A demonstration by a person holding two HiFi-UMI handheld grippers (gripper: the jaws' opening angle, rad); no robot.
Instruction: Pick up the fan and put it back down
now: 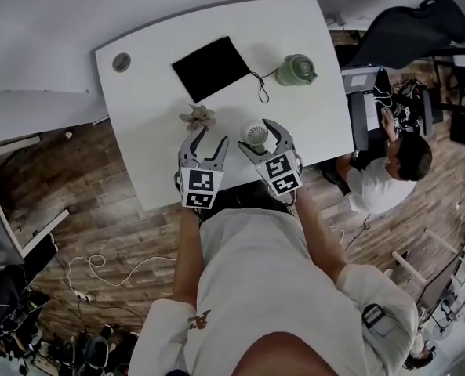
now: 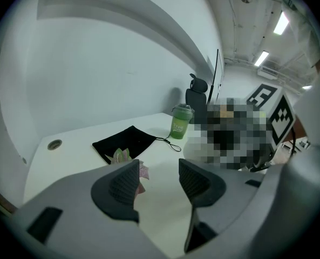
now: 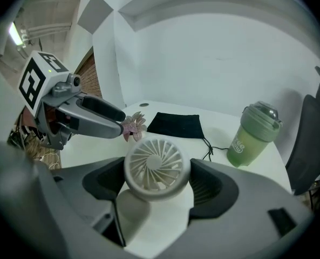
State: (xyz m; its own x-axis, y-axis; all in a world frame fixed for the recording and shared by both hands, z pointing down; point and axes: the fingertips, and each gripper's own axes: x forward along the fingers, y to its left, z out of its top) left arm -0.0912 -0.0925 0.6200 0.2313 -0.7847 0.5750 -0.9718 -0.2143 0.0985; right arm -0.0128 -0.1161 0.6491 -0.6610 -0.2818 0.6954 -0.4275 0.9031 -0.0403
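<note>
- One round grommet (image 1: 121, 62) sits in the white bench (image 1: 150, 124), far ahead and to the left of both pairs of jaws.
- The left gripper (image 2: 158, 178) carries nothing. Its jaws stand apart, with only bare bench showing between them.
- One small artificial flower (image 2: 121, 156) lies just past the tip of that gripper's left jaw. One flat black drawstring pouch (image 2: 126, 143) lies further ahead, its cord trailing to the right.
- The one small white fan (image 3: 157, 168) is between the jaws of the right gripper (image 3: 158, 185), its round grille facing back along them. Both pads sit against the sides of its head, so these jaws are closed on the fan.
- Progress, as I judge it: the grasp is made, so the task is mid-way. I cannot tell whether the fan's foot touches the bench. What is left is setting it down, if it is up, and opening the jaws.
- One green lidded bottle (image 3: 254, 135) stands ahead and to the right of the right jaws, well apart from the fan.
- Count: two grippers, and one each of fan, flower, pouch, bottle and grommet.
</note>
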